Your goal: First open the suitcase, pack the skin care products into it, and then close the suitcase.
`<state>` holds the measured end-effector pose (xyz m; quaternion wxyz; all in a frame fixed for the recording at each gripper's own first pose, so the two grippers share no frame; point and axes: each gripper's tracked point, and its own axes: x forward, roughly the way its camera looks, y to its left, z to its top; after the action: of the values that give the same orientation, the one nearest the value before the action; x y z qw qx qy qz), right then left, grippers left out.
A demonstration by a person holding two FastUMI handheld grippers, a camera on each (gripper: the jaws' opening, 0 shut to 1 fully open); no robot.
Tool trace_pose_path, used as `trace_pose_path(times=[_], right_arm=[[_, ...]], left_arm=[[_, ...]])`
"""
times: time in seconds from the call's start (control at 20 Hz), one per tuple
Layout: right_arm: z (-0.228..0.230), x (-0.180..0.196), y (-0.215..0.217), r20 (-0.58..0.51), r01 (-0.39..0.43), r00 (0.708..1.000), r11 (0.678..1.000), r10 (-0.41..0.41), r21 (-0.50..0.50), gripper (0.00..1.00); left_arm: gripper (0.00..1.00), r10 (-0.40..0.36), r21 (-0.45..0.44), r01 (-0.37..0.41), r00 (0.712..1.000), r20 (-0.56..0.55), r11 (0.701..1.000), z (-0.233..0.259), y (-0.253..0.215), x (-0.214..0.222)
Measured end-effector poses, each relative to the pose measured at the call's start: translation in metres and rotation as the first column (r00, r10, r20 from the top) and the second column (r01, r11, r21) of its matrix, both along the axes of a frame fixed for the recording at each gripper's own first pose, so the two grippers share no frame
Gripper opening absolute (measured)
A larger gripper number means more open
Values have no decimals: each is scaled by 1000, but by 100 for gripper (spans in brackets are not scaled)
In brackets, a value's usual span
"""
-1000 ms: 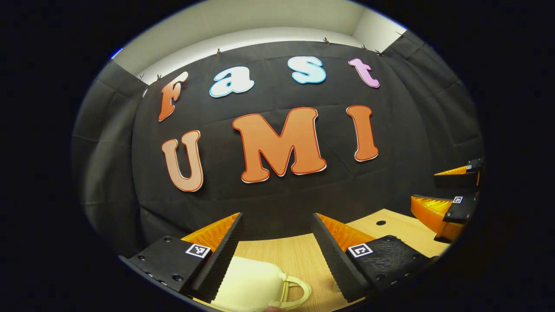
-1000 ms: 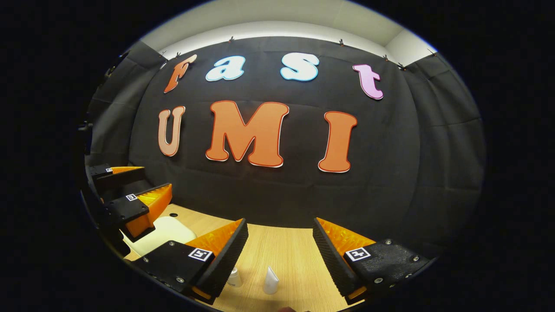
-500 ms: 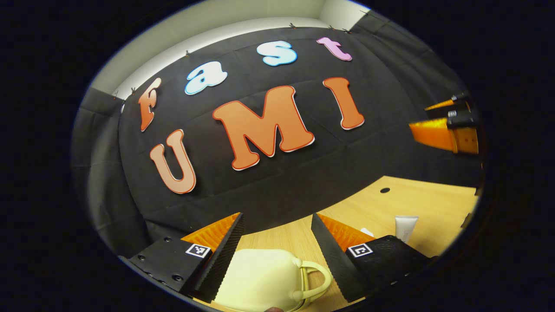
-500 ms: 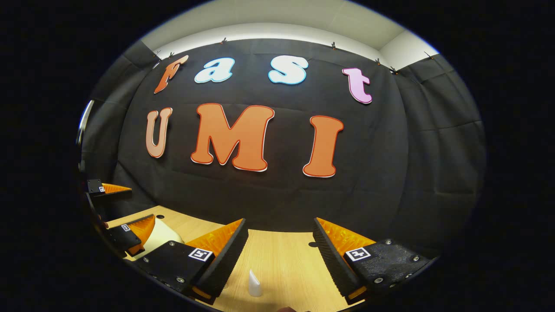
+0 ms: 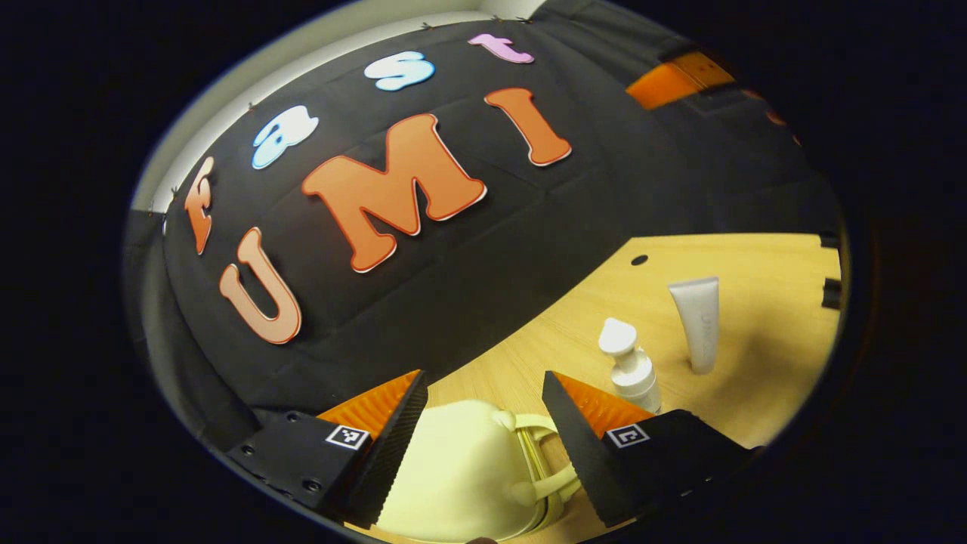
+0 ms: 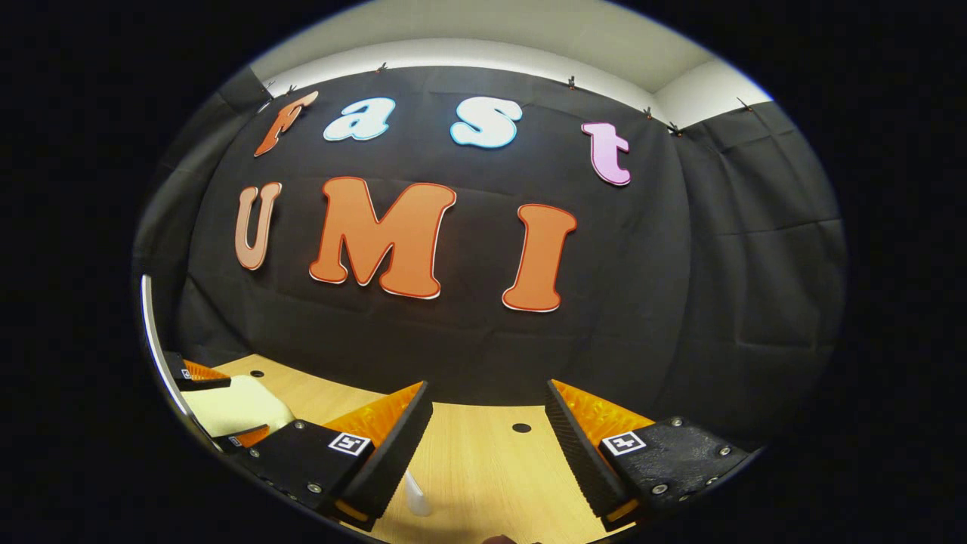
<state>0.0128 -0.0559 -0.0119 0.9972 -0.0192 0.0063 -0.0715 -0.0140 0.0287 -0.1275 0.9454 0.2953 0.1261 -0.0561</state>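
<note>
We see left tool (image 5: 483,423) spread above smooth pale-yellow hard-shell suitcase (image 5: 461,476) w/ looped handle; right tool (image 6: 487,431) spread over wood-grain bench (image 6: 491,468).

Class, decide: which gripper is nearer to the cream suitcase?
Left. The left gripper hovers open right over the suitcase; the right gripper is off to its side, above bare table.

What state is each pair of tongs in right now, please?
Left tongs: open, straddling the cream suitcase, gripping nothing.
Right tongs: open, empty above the table.
</note>
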Motion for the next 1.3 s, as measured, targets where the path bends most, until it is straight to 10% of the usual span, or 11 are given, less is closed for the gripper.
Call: trace_pose_path(times=[0.8,1.1,1.3], right_arm=[[-13,-4,-7,-32,44,999,999,-44,7,96],[-18,-6,-7,-41,46,998,999,-46,13,96],[-19,-6,-4,-42,38,998,999,-38,11,96]], left_arm=[[94,-70,273,148,958,-277,951,-134,11,-12],[70,-64,358,171,954,-292,918,-145,11,-13],[29,-64,423,172,964,-258,890,-141,10,-7]])
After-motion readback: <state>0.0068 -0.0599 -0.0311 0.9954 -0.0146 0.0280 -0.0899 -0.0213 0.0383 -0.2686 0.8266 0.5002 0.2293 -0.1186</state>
